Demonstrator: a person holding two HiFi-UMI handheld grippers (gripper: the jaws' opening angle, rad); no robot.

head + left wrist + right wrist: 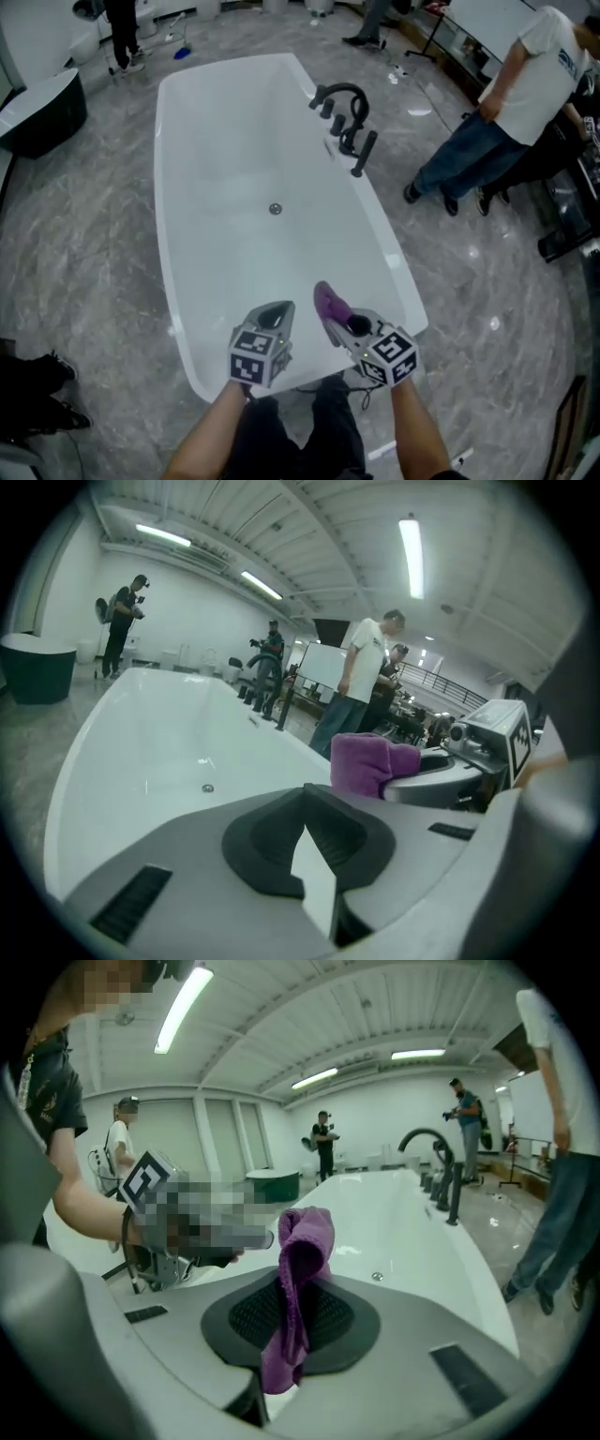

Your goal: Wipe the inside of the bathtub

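Observation:
The white bathtub [167, 202] fills the middle of the head view, with a small drain [275, 208] on its floor and a black faucet [343, 114] on the right rim. Both grippers hover over the tub's near end. My right gripper [330, 307] is shut on a purple cloth [327, 300], which sticks up from its jaws and hangs below them in the right gripper view [302, 1269]. My left gripper [278, 311] is beside it on the left, shut with nothing held [306, 806]. The cloth [367, 759] is also in the left gripper view.
The tub stands on grey marble floor. Two people [514, 111] stand close to the tub's right side by the faucet. Another person [120, 36] stands beyond the far end. A dark tub [39, 111] sits at the far left, black shoes [37, 394] at the near left.

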